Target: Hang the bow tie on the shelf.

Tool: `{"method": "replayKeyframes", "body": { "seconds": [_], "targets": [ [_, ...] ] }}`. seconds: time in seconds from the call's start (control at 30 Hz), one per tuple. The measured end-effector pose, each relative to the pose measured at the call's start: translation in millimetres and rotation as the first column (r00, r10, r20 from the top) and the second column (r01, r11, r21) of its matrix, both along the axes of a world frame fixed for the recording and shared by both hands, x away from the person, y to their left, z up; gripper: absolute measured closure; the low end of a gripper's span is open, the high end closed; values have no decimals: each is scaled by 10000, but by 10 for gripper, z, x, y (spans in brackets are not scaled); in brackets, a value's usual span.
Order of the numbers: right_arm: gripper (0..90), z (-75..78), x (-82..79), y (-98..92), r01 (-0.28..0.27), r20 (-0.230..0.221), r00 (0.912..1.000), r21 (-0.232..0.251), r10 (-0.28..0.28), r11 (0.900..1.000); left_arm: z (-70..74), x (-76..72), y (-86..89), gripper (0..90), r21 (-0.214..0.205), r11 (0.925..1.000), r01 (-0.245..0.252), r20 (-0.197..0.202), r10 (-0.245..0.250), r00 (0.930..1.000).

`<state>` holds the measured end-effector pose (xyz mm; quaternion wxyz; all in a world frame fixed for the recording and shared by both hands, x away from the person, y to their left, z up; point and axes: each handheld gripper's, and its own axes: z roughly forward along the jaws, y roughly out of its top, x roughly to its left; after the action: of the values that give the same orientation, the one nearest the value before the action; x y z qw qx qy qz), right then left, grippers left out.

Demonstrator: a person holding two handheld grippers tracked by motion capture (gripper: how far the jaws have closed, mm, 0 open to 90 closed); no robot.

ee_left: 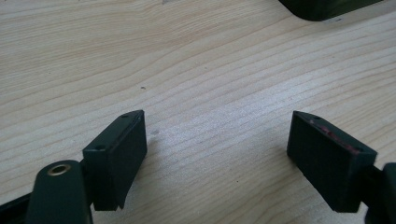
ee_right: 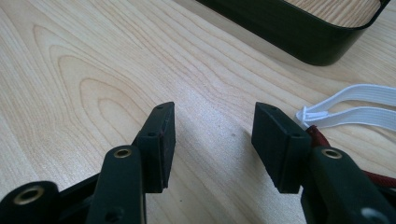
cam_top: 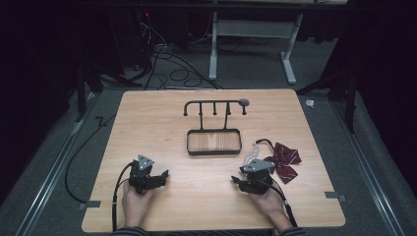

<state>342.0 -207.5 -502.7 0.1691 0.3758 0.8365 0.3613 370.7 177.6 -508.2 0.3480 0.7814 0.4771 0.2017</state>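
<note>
Both tongs, left [cam_top: 156,178] and right [cam_top: 242,180], agape, empty, low over counter [cam_top: 162,118]. Bow tie [cam_top: 285,160] flat just right of right tongs, long axis diagonal; rack [cam_top: 215,129] farther ahead, centre.

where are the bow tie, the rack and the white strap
bow tie [cam_top: 285,158], high view, on its striped maroon wing
rack [cam_top: 214,103], high view, on its top bar with pegs
white strap [ee_right: 359,114], right gripper view, on the elastic loop
</note>
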Motion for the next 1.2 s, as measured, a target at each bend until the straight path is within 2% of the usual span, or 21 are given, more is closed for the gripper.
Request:
{"method": "replayKeyframes", "body": {
  "seconds": [0.67, 0.8, 0.97, 1.2],
  "targets": [
    [529, 1, -7, 6, 50, 17, 10000, -9, -50, 10000, 2, 3, 4, 207, -7, 10000, -1, -19, 1, 10000],
    [573, 10, -8, 1, 81, -3, 10000, -10, -81, 10000, 2, 3, 4, 207, -7, 10000, 0, -20, 0, 10000],
    [613, 144, -60, -72, 179, 437, 9989, 309, -193, 9994, 3, 3, 6, 207, 8, 10000, 15, -31, -15, 10000],
    [669, 247, -29, -270, 641, 353, 9972, 382, -654, 9972, 3, 3, 5, 206, 14, 10000, 15, -25, -15, 10000]
  ]
}}
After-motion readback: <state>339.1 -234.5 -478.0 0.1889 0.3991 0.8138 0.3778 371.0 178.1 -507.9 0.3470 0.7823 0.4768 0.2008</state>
